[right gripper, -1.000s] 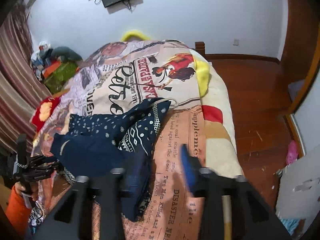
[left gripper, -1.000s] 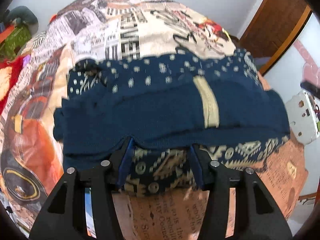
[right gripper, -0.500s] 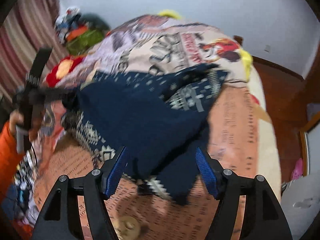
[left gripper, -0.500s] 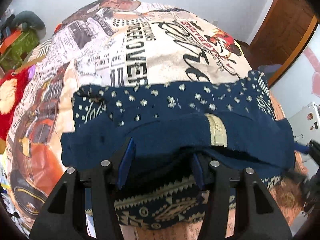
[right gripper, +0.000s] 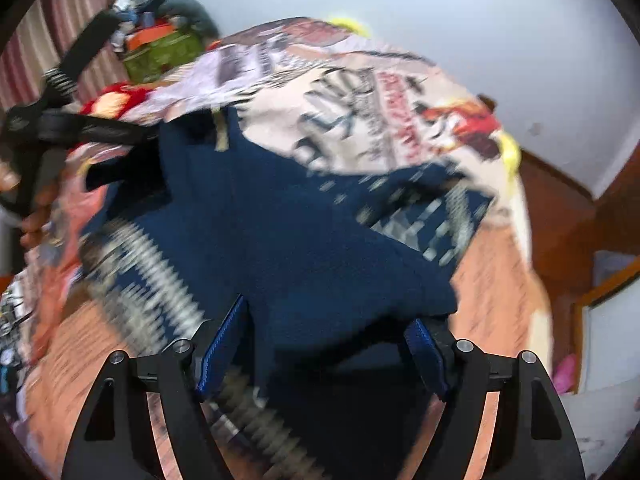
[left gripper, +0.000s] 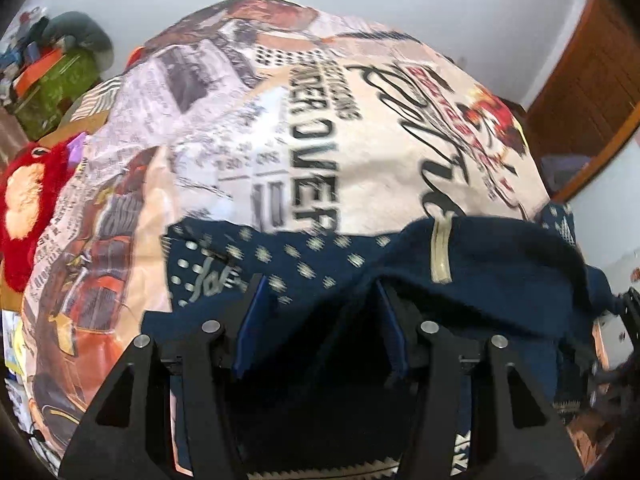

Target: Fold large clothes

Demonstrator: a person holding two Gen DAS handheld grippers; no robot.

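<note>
Your left hand-held gripper [left gripper: 318, 320] has carried the navy patterned sweater's [right gripper: 280, 232] near edge farther up the bed [left gripper: 280, 128] than a second ago, so the fold now covers most of the dotted layer. Its jaws look clamped on that bunched edge (blur leaves doubt). Your right hand-held gripper [right gripper: 324, 344] has just been opening; its jaws stand apart with cloth between them, seemingly letting go.
</note>
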